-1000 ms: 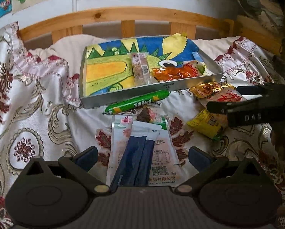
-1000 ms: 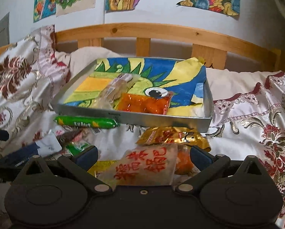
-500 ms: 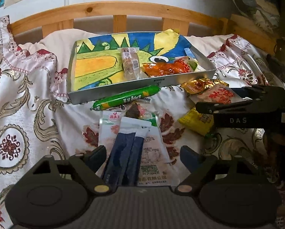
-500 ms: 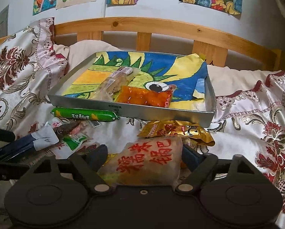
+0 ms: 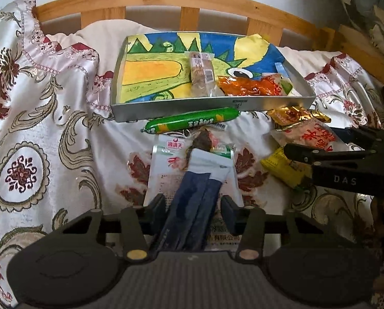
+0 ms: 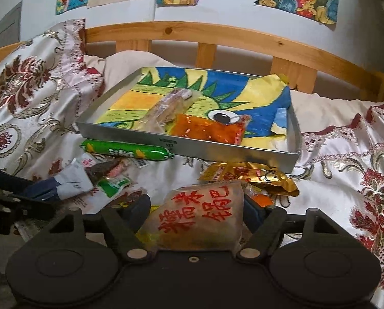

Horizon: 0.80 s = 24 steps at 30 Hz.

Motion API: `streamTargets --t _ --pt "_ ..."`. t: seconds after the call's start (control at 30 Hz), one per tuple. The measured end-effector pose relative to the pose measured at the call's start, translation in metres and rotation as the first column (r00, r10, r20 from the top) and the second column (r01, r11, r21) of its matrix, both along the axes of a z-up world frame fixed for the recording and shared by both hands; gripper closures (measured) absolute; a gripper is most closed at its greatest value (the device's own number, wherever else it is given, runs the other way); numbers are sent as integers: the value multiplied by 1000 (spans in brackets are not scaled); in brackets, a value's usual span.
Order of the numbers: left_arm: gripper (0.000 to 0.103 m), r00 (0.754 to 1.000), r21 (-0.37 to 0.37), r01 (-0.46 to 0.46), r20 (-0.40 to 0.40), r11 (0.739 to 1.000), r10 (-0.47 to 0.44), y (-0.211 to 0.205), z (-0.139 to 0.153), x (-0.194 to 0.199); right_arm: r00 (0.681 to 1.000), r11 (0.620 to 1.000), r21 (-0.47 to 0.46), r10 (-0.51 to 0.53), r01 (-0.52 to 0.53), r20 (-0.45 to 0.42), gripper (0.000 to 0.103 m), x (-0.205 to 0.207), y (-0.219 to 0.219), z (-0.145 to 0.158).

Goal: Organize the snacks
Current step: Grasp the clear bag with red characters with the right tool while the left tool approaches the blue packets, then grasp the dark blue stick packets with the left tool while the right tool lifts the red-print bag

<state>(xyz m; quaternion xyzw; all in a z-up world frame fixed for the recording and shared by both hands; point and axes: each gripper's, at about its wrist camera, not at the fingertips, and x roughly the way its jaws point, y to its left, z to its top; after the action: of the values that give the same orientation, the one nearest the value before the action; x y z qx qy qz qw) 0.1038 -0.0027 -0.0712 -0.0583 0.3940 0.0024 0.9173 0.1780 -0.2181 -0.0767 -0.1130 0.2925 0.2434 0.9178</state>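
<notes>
My left tongs [image 5: 193,212] have just been closing in; a second ago they stood wide, now both pads sit against the dark blue packet [image 5: 192,211] between them. My right tongs [image 6: 197,212] have been narrowing too, and they squeeze the clear red-lettered pouch [image 6: 201,219] from both sides. Nothing else has shifted. Just beyond the left tongs lies the white sachet [image 5: 171,164], then the green sausage stick [image 5: 192,122]. Beyond the right tongs sits the gold wrapper [image 6: 248,176]. Farthest out on the bed, the metal tray [image 5: 212,104] carries two snacks.
</notes>
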Motion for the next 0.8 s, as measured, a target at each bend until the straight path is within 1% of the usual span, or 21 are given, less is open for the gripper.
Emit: streamTargets --t 0.13,0.27,0.3,0.43,0.5,0.63,0.67,0.73,0.8 --pt "58 1000 3 23 5 1000 -23 -3 1 -3 999 999 -8 46 -46 6 33 -7 6 2" --pt "61 999 13 51 16 999 -51 -8 2 -7 993 993 -34 115 -114 27 38 -17 15 2" --pt "61 998 12 56 18 998 -56 -9 3 -7 991 991 -44 131 -130 35 45 -19 18 2" --pt "62 998 10 63 23 998 -63 -9 4 -9 982 981 -81 178 -173 56 45 -26 25 0" --pt "62 998 6 62 22 998 -63 -9 4 -10 981 980 -91 184 -178 60 45 -28 26 0" --pt "62 998 0 55 26 998 -55 -7 4 -12 984 982 -80 176 -172 43 40 -29 24 0" --pt "62 998 -4 52 27 999 -52 -6 5 -12 983 981 -77 180 -177 36 38 -29 24 0" --pt "62 999 -12 45 26 999 -45 -5 5 -12 980 977 -93 194 -191 33 30 -31 26 -2" --pt "62 999 -15 42 27 999 -42 -4 5 -12 977 971 -122 209 -203 34 28 -33 30 -5"
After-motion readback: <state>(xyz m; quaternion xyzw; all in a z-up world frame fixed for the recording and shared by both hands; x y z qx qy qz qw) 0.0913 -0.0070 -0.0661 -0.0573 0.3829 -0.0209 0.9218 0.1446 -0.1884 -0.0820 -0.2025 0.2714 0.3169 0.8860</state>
